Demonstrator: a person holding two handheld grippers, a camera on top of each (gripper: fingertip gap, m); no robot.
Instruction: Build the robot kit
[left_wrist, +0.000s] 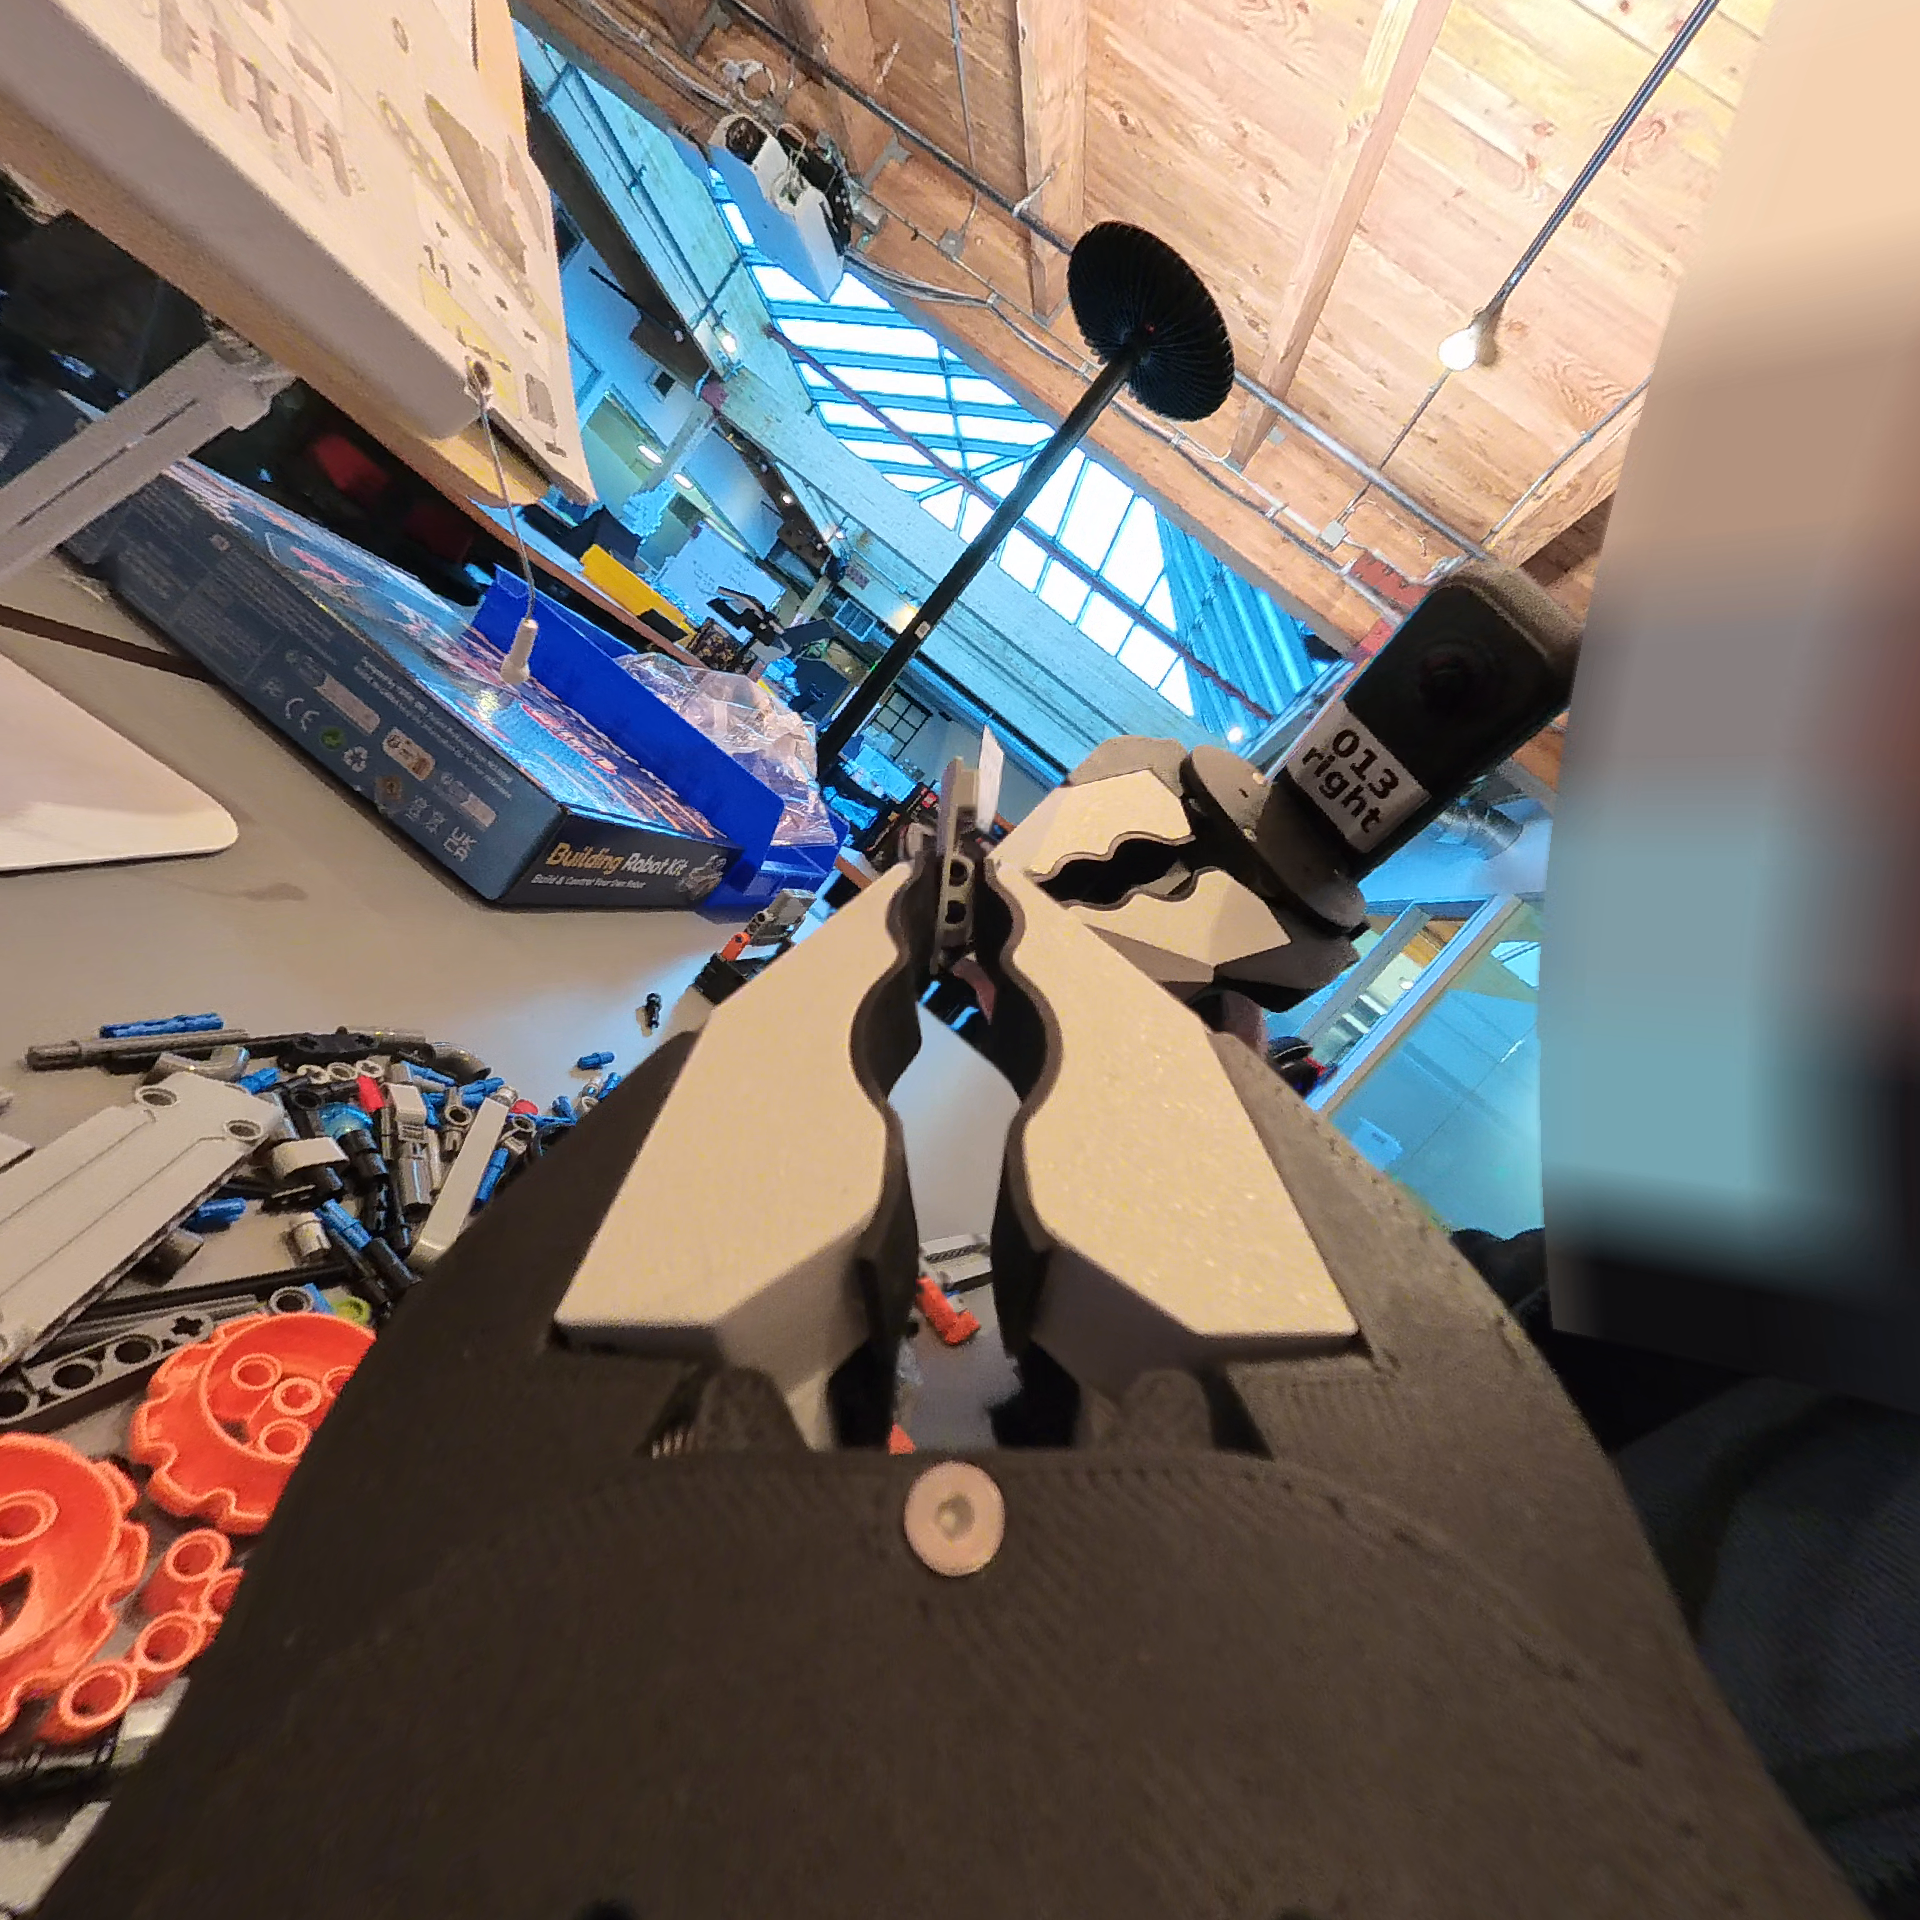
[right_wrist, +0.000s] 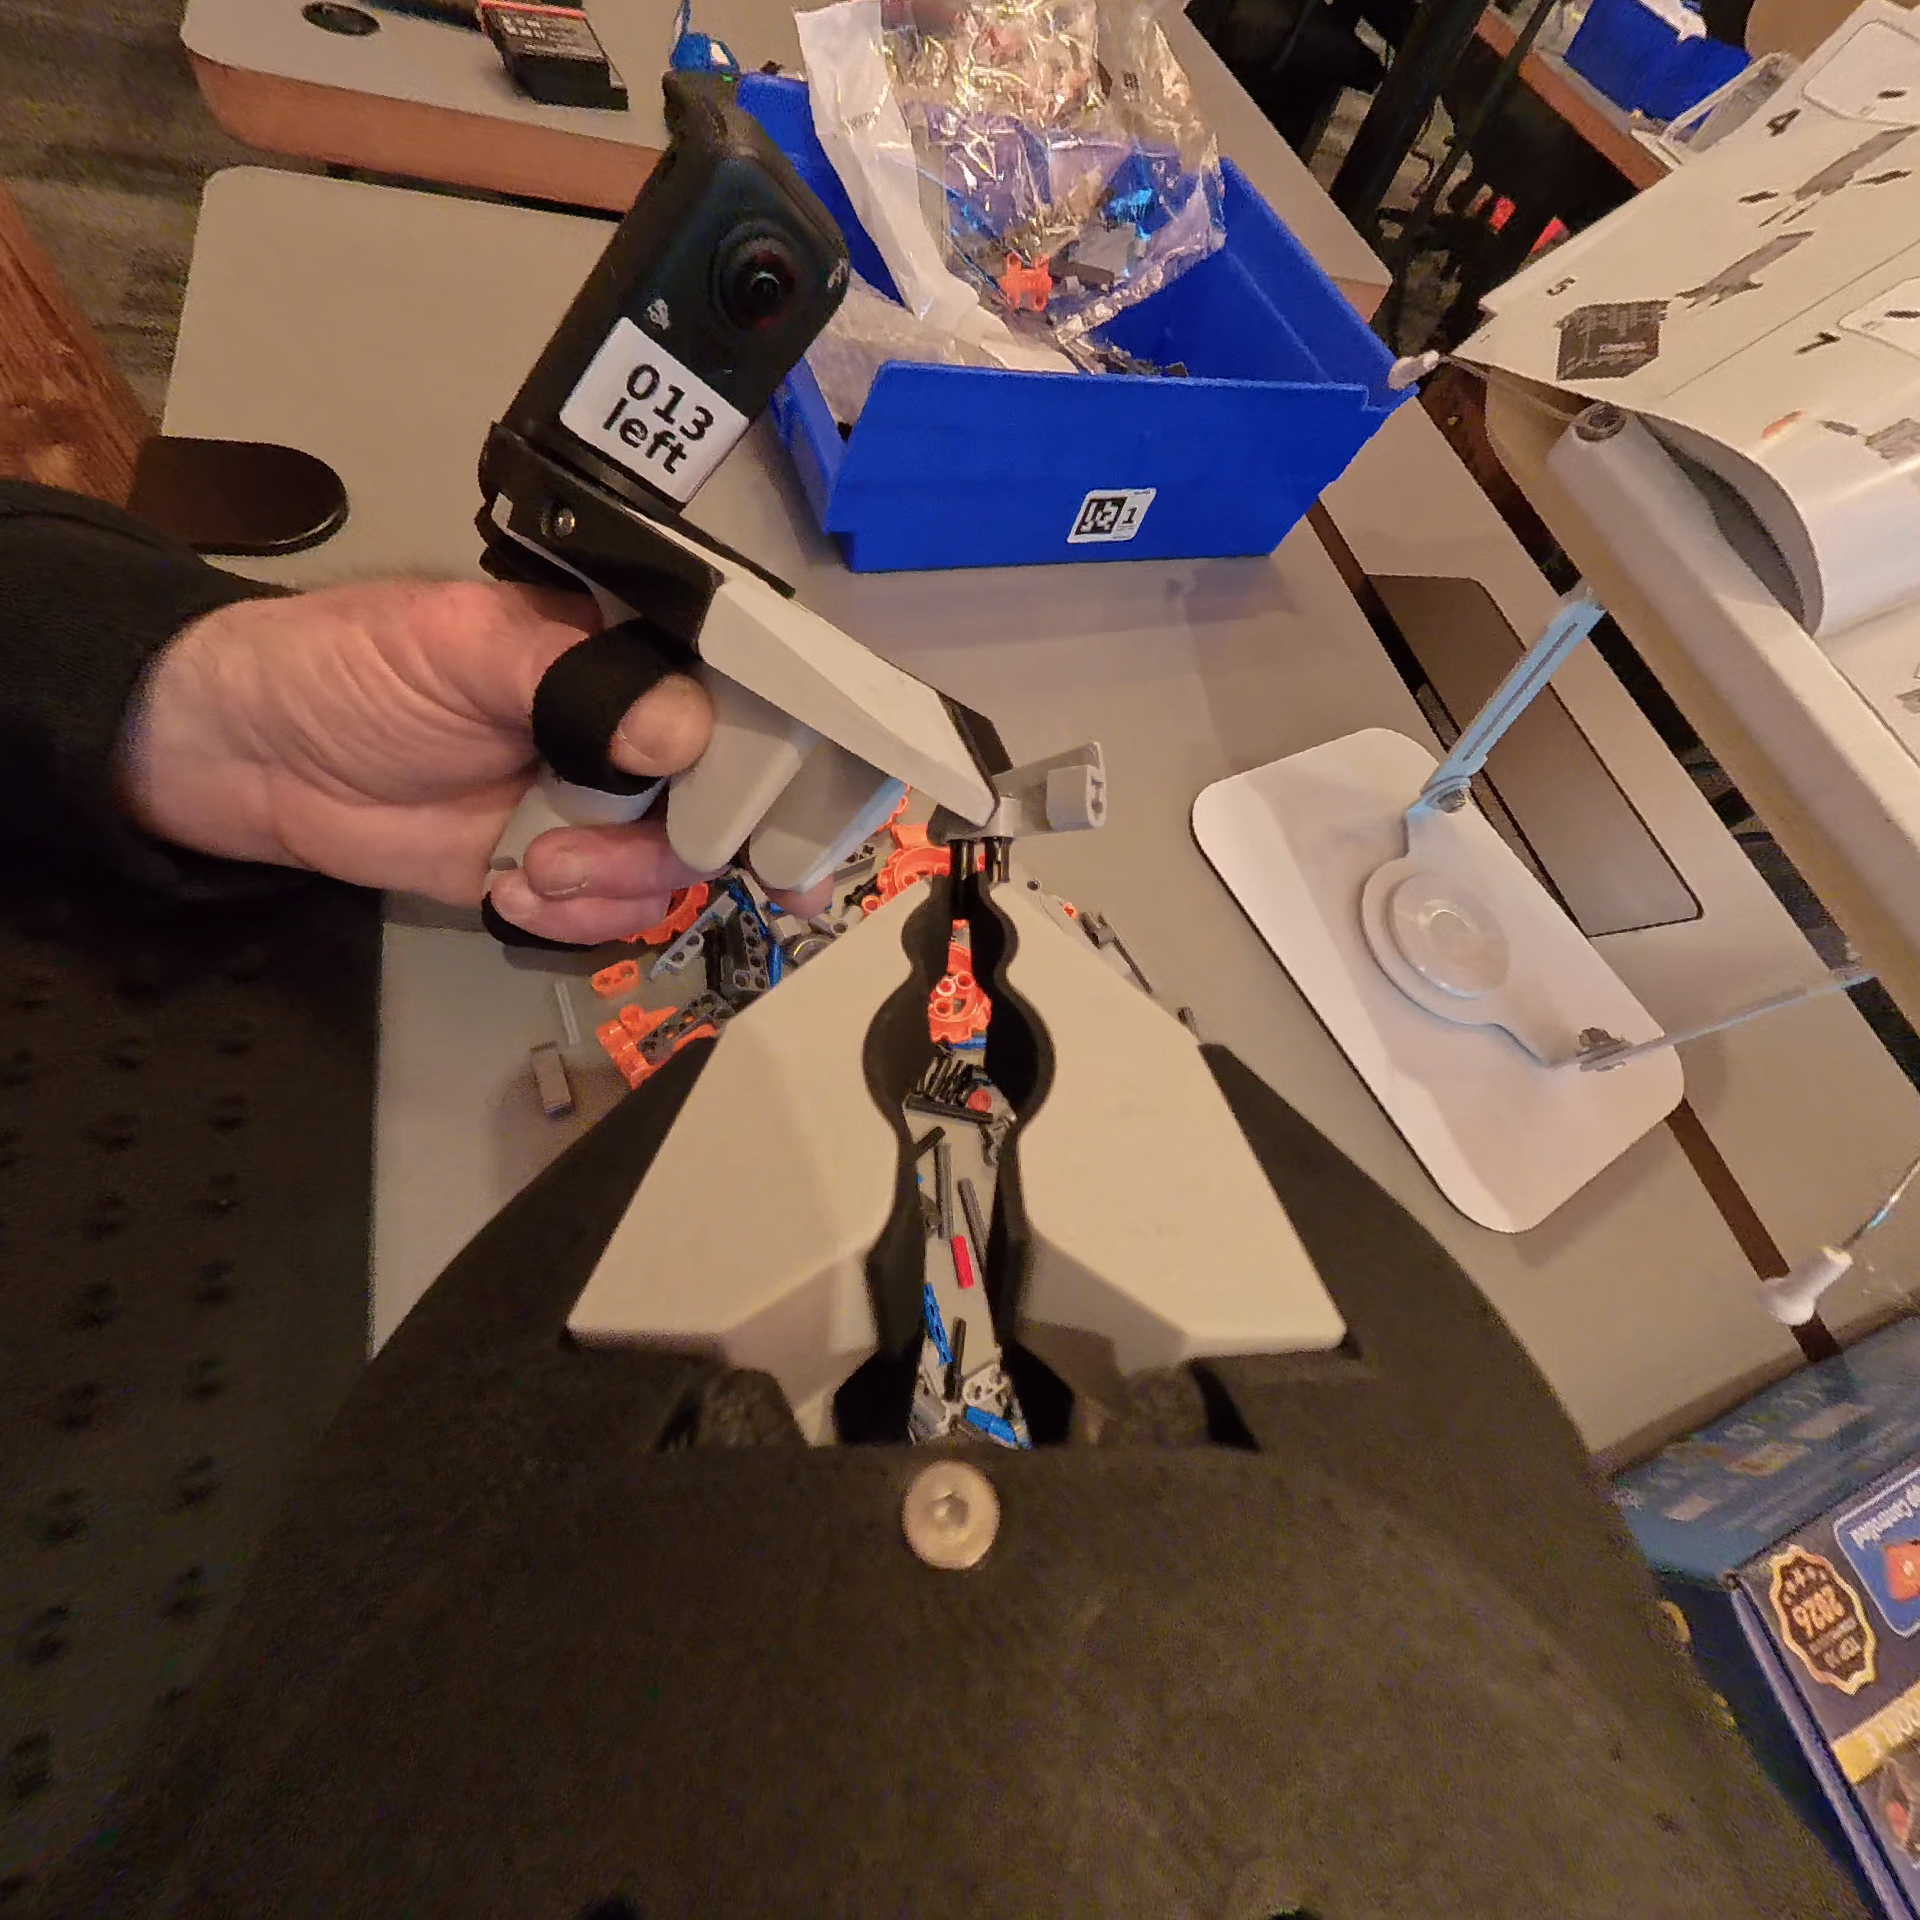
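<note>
1. Left gripper (left_wrist: 951, 883): jaws clamped on a grey perforated building-kit piece (left_wrist: 958, 894), raised off the tabletop and tilted up toward the wooden ceiling. In the right wrist view the same gripper (right_wrist: 971, 821) sits in a person's hand (right_wrist: 416, 748), and the grey piece (right_wrist: 1049, 795) juts out sideways from its tip.
2. Right gripper (right_wrist: 971, 883): jaws drawn together on a small black pin (right_wrist: 971, 862), which stands up into the underside of the grey piece. Whether pin and piece are seated or only touching is not clear. In the left wrist view this gripper (left_wrist: 997, 862) meets the left one tip to tip.
3. Both tools hover above the loose parts pile (left_wrist: 312, 1143), well off the grey tabletop (right_wrist: 1195, 665).
4. Pile contents: blue and black pins, grey beams, orange gears (left_wrist: 239, 1413). It lies near the tabletop edge nearest the person.
5. Blue bin (right_wrist: 1091, 447) at the far side of the tabletop, holding clear plastic bags of parts (right_wrist: 1039, 156).
6. Kit box (left_wrist: 436, 748), dark blue, lies flat just beside the bin.
7. White stand base (right_wrist: 1434, 977) toward the right edge of the tabletop; it carries an open instruction booklet (right_wrist: 1714, 312).
8. Black pole with a round disc top (left_wrist: 1148, 322) rises behind the bin.
</note>
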